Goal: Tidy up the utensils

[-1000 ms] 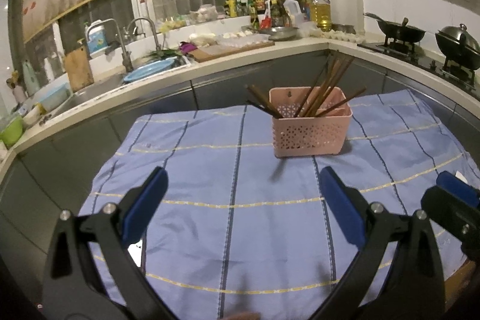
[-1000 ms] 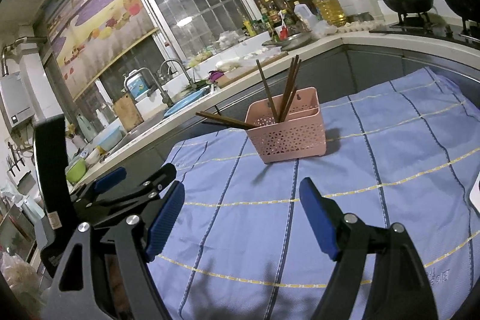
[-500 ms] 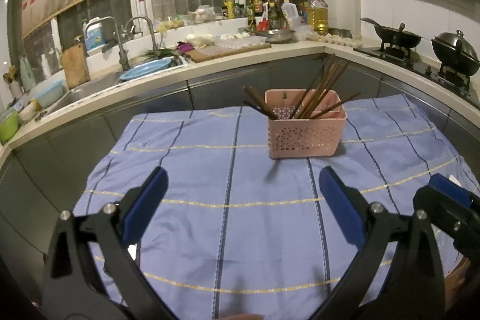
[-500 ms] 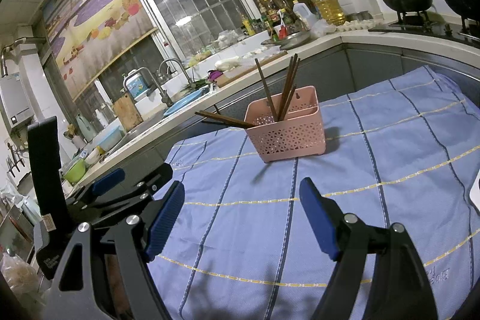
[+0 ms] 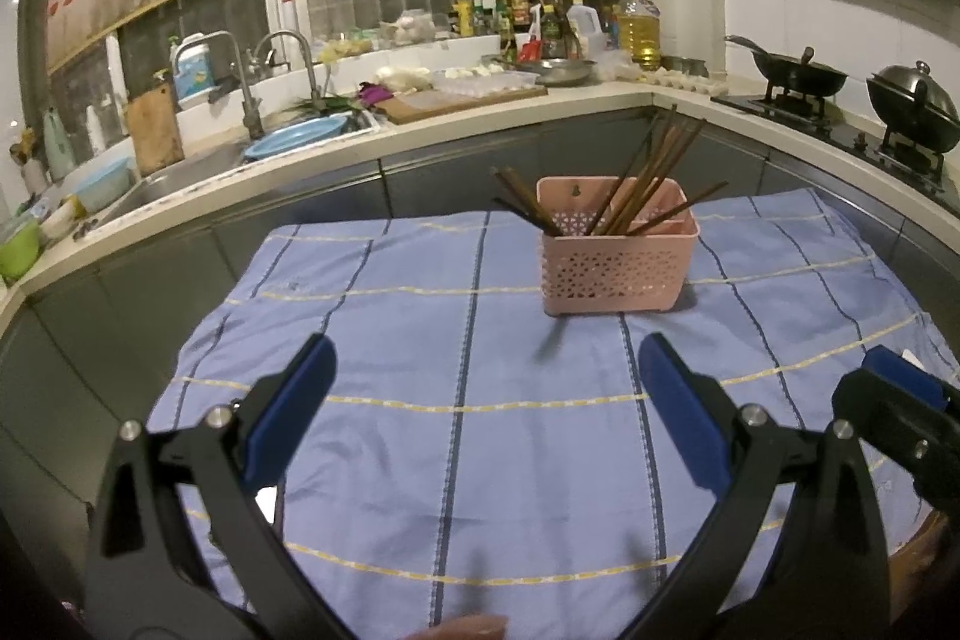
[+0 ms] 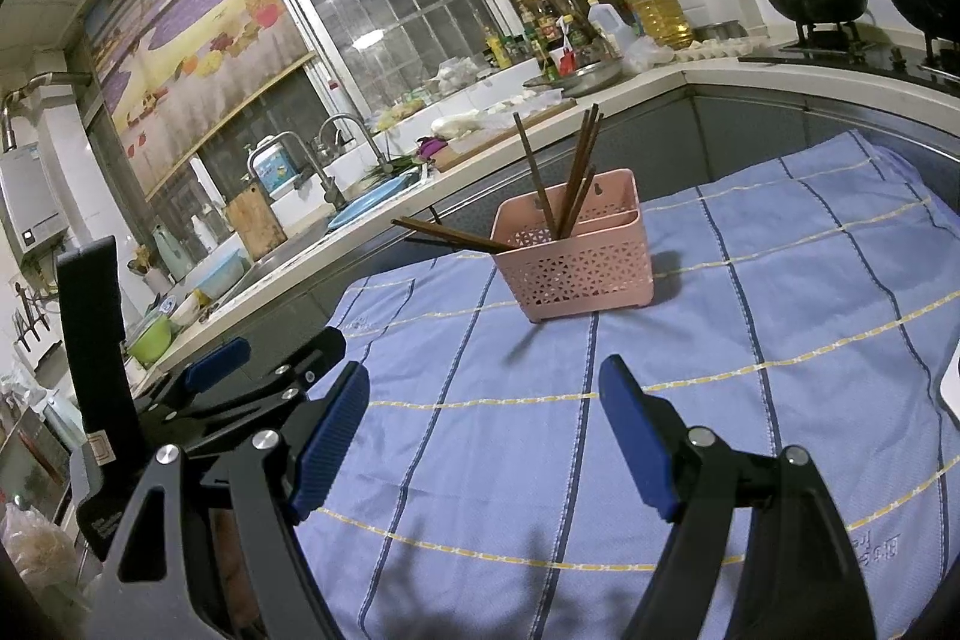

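Through the left wrist camera I see my left claw spread wide with nothing between its blue pads, hanging over the blue checked cloth that covers the worktop. Ahead and a little right stands the pink basket, upright on the cloth and well apart from the claw. Brown chopsticks lean out of it at mixed angles, a few fanning left over its rim. The right claw's tip pokes in at the right edge. Behind runs the kitchen counter with a sink and a stove.

Through the right wrist camera my right claw is also apart and empty above the cloth. The basket sits ahead, chopsticks upright in it, one pair jutting left almost level. The left claw shows at the left, beside mine.
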Available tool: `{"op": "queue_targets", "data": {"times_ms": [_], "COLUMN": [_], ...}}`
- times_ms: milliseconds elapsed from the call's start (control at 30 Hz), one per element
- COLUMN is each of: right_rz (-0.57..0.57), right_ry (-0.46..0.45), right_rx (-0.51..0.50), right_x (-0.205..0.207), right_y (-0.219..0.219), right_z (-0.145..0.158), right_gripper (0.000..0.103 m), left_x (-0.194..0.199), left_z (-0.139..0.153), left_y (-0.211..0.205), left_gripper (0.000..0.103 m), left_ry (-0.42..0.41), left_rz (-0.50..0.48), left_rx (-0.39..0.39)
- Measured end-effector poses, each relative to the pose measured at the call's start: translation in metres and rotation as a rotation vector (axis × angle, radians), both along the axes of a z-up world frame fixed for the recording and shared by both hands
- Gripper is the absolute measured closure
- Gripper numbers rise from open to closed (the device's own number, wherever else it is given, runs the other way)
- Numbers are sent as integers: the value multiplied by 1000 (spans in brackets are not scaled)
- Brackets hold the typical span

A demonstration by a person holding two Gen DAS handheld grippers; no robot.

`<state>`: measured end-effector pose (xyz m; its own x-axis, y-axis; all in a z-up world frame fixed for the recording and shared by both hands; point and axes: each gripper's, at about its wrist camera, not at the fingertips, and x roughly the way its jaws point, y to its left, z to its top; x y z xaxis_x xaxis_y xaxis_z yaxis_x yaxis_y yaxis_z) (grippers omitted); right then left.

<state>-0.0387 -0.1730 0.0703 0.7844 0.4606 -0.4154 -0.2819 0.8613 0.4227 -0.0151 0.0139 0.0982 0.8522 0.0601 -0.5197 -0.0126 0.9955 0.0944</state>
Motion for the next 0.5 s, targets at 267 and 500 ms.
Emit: {"op": "queue_targets", "data": {"times_ms": [267, 500], "right_rz": [2, 3], "right_ry": [0, 1], "right_rx": [-3, -3], "right_x": [-1, -1], "right_y": [3, 4], "right_z": [-3, -3], "right_gripper": [25, 25], "left_x": [0, 1], "left_z": [-2, -5], "left_y": [3, 6], "left_gripper": [6, 6], "left_ry": [8, 7], "left_rz": [8, 19], "left_rx": [2, 13]}}
